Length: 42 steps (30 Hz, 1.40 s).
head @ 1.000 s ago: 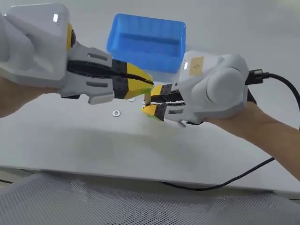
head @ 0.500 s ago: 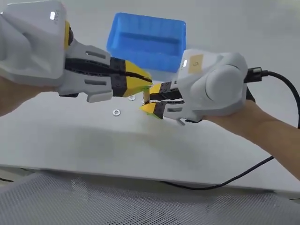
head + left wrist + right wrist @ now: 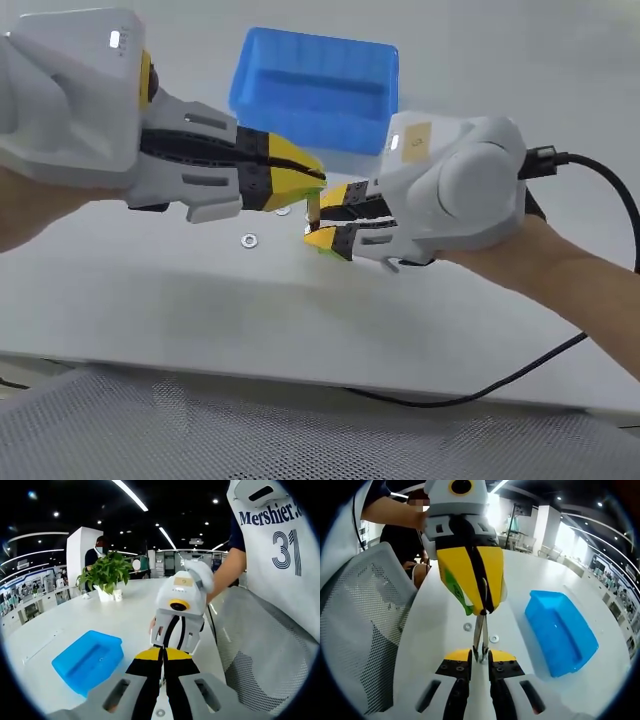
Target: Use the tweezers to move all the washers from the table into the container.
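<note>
We see the left gripper (image 3: 312, 177) clamped on the tweezers (image 3: 482, 622). Their tips sit between the right gripper (image 3: 480, 653) jaws (narrow gap, can't tell if gripping). Two washers (image 3: 493, 638) lie just beyond.

container (image 3: 300, 112) blue | fingers (image 3: 292, 162) yellow, black | tweezers (image 3: 481, 632) silver | washer (image 3: 248, 240) silver | table (image 3: 200, 300) white

Tweezers (image 3: 481, 647): slim metal pair, raised above the table (image 3: 200, 300).
Washers (image 3: 494, 638): two small silver rings, lying flat.
Container (image 3: 310, 90): blue, open-topped, behind them.
</note>
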Tool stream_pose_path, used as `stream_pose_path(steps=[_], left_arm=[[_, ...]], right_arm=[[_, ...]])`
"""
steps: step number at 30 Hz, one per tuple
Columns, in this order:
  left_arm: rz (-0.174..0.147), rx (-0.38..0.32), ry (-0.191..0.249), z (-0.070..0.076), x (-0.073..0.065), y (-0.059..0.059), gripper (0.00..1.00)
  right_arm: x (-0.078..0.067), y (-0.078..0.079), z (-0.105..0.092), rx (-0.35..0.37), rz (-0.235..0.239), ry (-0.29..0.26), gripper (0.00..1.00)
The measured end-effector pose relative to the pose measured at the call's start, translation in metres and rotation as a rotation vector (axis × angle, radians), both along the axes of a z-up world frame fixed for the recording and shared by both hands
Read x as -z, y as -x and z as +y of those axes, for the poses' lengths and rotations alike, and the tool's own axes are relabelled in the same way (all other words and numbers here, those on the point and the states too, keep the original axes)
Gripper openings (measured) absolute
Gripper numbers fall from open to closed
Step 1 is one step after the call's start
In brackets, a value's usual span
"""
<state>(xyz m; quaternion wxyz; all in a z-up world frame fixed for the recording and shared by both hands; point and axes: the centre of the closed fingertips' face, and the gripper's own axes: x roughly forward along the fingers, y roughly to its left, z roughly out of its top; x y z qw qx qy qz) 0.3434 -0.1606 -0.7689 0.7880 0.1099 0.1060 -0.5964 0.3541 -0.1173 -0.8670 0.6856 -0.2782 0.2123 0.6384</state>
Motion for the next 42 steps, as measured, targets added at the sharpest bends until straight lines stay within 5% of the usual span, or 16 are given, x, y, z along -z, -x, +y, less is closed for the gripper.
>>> stream_pose_path(steps=[9, 22, 42], left_arm=[[0.003, 0.001, -0.002, 0.0, -0.001, 0.0, 0.04], [-0.014, 0.002, -0.005, 0.007, -0.007, -0.003, 0.04], [-0.138, 0.022, -0.03, 0.029, -0.046, -0.032, 0.04]], right_arm=[[0.002, 0.003, 0.002, -0.066, 0.012, 0.024, 0.11], [-0.008, -0.001, 0.0, -0.036, -0.008, 0.01, 0.1], [-0.059, -0.034, 0.004, -0.02, -0.131, -0.023, 0.1]])
